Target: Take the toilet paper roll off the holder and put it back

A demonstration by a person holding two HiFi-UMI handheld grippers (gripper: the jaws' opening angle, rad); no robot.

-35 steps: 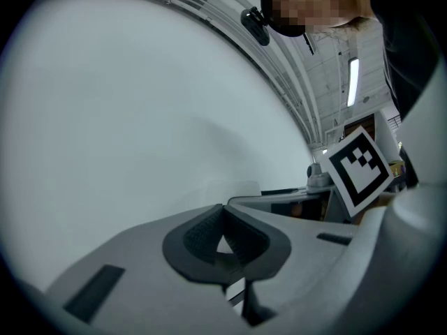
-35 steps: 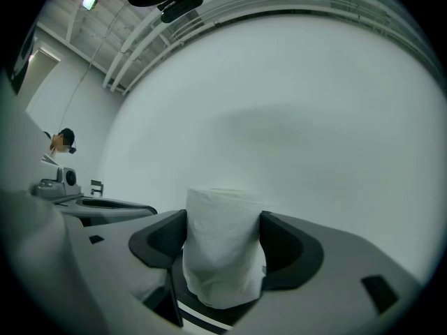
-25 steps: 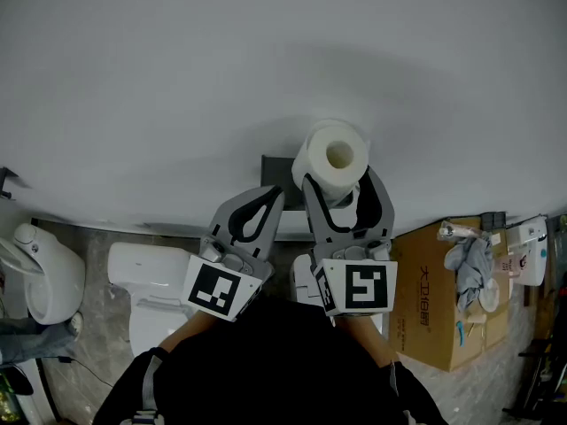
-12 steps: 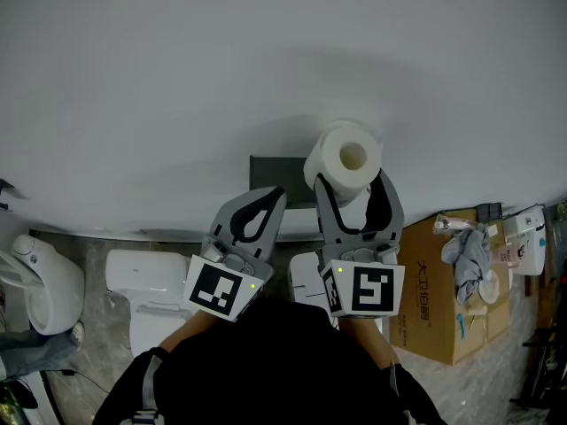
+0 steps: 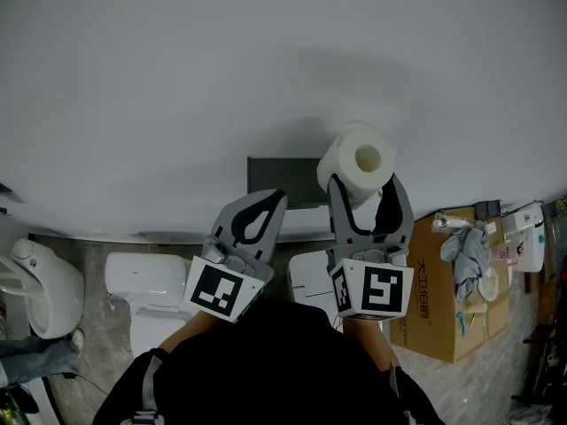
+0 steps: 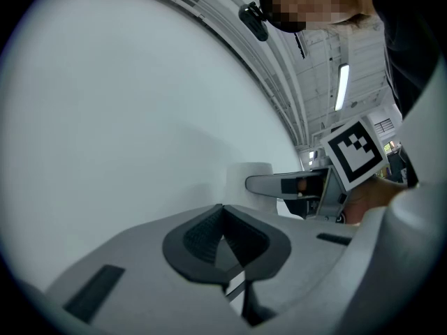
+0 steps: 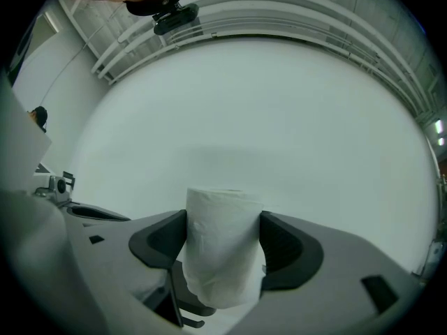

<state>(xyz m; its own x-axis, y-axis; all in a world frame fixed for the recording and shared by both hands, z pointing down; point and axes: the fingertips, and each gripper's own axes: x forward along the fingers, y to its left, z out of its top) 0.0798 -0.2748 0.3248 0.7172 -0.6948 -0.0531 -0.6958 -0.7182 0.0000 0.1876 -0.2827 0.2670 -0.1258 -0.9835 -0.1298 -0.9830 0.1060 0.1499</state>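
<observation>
The toilet paper roll (image 5: pixel 359 160) is off the holder (image 5: pixel 282 177) and sits just past the holder's right edge, close to the wall. It is pinched across its sides between the jaws of the right gripper (image 5: pixel 365 190), with its core hole showing from above. So the first half looks done — getting it back onto the holder is what's left. The left gripper (image 5: pixel 275 200) hangs below the holder's lower edge, jaws pressed together on nothing.

Soft matt paper roll (image 5: pixel 357 168), matt plastic fingers (image 7: pixel 288 248)
</observation>
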